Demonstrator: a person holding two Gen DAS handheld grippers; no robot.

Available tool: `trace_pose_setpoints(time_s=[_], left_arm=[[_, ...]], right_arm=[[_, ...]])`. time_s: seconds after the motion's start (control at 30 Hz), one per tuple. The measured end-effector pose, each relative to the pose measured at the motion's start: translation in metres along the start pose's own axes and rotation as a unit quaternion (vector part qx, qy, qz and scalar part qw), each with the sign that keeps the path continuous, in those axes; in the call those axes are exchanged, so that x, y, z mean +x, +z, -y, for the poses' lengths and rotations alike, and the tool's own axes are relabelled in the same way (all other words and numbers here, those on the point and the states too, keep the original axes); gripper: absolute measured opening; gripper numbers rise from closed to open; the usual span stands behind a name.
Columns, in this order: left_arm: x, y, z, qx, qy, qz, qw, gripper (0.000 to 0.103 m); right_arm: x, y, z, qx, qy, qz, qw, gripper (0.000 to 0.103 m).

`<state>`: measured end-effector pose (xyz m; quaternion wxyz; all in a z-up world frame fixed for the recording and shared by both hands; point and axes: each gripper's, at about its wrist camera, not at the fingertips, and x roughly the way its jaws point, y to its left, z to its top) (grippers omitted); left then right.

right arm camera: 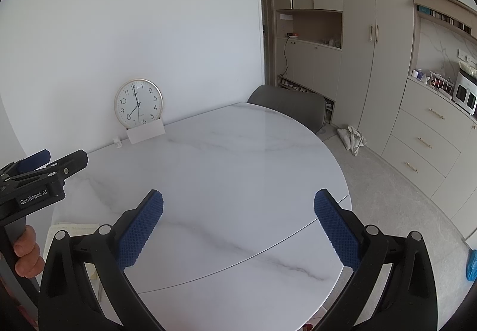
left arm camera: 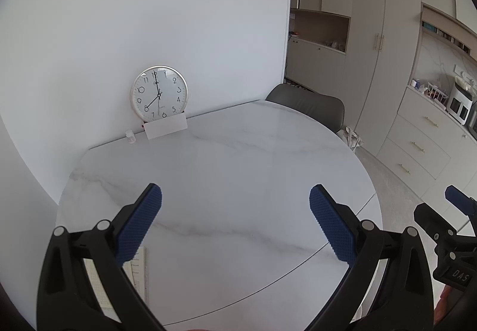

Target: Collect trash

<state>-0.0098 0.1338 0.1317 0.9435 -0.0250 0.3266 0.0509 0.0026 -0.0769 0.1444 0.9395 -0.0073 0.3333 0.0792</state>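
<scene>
My left gripper (left arm camera: 235,199) is open and empty above the white marble table (left arm camera: 226,170). My right gripper (right arm camera: 238,205) is open and empty above the same table (right arm camera: 226,170). The right gripper also shows at the right edge of the left wrist view (left arm camera: 459,202), and the left gripper at the left edge of the right wrist view (right arm camera: 50,159). A small clear cup (left arm camera: 130,136) stands by the wall, also in the right wrist view (right arm camera: 118,142). Printed papers (right arm camera: 76,229) lie at the near left, partly under my fingers (left arm camera: 137,268).
A round clock (left arm camera: 159,92) leans on the wall behind a white card (left arm camera: 165,127). A grey chair (left arm camera: 310,107) stands at the table's far side. A crumpled bag (right arm camera: 351,137) lies on the floor by the cabinets (right arm camera: 372,62). A counter with appliances (right arm camera: 465,92) is on the right.
</scene>
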Motion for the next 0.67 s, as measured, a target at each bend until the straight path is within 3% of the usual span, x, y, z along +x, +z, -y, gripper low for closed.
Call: trace_pose_setpoints(time_s=[0.67], left_arm=[[0.011, -0.003, -0.001, -0.004, 0.001, -0.004, 1.0000, 0.095]], right_arm=[[0.004, -0.006, 0.003, 0.000, 0.001, -0.007, 1.000, 0.101]])
